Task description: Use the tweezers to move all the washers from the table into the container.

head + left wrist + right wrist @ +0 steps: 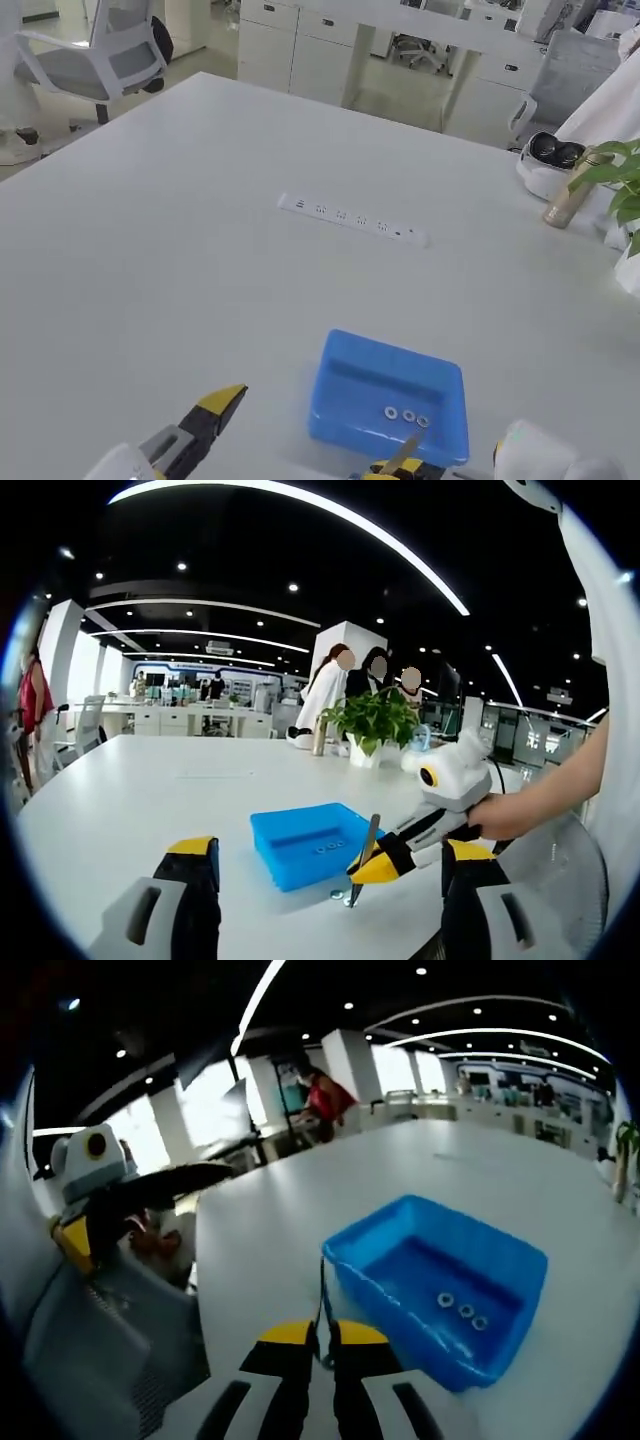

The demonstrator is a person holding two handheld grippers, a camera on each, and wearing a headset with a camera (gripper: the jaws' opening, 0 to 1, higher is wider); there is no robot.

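The left gripper (330, 848) hung wide open and empty at seven o'clock on the table (200, 200). At five o'clock, the blue container (350, 395) held three washers (407, 415). A loose washer (337, 892) lay just beside it. The right gripper (325, 1338) pinched the tweezers (323, 1305).

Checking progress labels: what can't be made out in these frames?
- Beyond the three washers in the container, any left on the table: head view's bottom edge cuts off the near strip.
- Tips of the tweezers, left gripper view: too small to tell whether they grip the small grey object beside them.
- Same tips, right gripper view: edge-on, lost against the container's rim.
- The right gripper, head view: cut by the bottom edge.
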